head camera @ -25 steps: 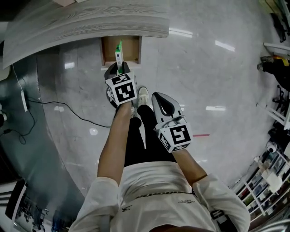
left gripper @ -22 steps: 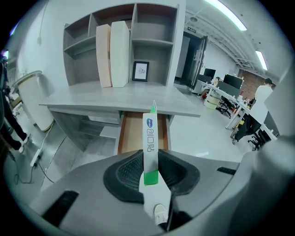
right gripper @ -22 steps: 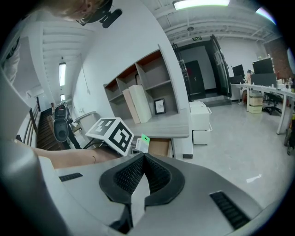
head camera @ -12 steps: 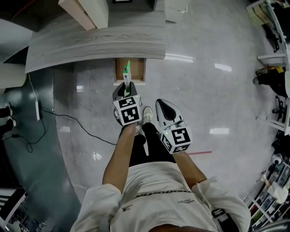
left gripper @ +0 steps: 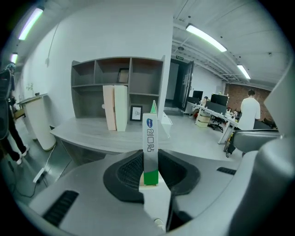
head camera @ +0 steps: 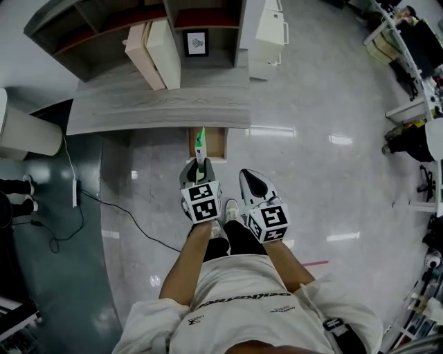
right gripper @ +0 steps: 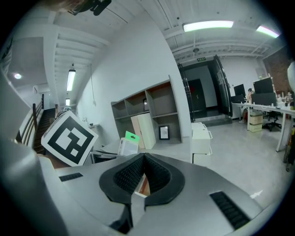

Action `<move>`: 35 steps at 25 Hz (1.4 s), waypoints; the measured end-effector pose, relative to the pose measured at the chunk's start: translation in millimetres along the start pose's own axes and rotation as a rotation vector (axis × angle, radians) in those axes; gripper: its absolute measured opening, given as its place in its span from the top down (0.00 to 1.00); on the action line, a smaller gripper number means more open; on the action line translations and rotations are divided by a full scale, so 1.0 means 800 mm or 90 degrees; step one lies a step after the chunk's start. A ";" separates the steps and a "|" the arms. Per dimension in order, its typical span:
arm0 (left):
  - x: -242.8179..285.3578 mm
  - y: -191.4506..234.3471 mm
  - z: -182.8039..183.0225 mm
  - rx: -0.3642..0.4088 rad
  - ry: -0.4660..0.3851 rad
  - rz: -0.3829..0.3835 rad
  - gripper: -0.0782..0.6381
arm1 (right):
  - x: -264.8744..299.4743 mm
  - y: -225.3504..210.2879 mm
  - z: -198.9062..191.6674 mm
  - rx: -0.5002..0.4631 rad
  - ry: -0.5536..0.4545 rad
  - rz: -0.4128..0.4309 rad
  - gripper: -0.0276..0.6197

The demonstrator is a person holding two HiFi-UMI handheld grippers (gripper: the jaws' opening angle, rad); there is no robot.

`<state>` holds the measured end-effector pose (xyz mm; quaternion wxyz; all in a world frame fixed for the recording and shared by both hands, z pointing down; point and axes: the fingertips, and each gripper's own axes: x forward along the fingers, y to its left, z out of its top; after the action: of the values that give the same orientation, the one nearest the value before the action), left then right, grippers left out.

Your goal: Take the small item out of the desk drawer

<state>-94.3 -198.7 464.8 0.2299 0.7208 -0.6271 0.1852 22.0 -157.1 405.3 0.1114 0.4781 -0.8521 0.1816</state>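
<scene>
A slim white and green packet point(head camera: 200, 145) stands upright between the pads of my left gripper point(head camera: 199, 166), which is shut on it. In the left gripper view the packet point(left gripper: 150, 138) rises from the left gripper point(left gripper: 150, 175) with its green end low between the pads. It hangs above the open wooden drawer point(head camera: 214, 143) under the grey desk point(head camera: 138, 110). My right gripper point(head camera: 250, 182) is beside it on the right, with its jaws together and nothing in them. The right gripper view shows the right gripper point(right gripper: 144, 171) closed and the packet point(right gripper: 128, 143) to its left.
A grey shelf unit point(head camera: 131, 21) with binders and a small framed picture point(head camera: 196, 43) stands on the desk. A white drawer cabinet point(head camera: 270, 31) is to the desk's right. A black cable point(head camera: 118, 221) trails over the glossy floor at left. Other desks stand at far right.
Both grippers have risen away from the drawer, the left one carrying the packet. The head view has risen too and now takes in the desk top and shelf.
</scene>
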 end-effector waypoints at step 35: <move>-0.188 -0.016 0.134 0.058 -0.203 -0.028 0.75 | -0.059 0.061 0.160 -0.057 -0.131 0.027 0.91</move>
<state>-105.4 -134.6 291.5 0.0985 0.7640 -0.6309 0.0919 3.2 -150.5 261.5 0.0406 0.4706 -0.8762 0.0960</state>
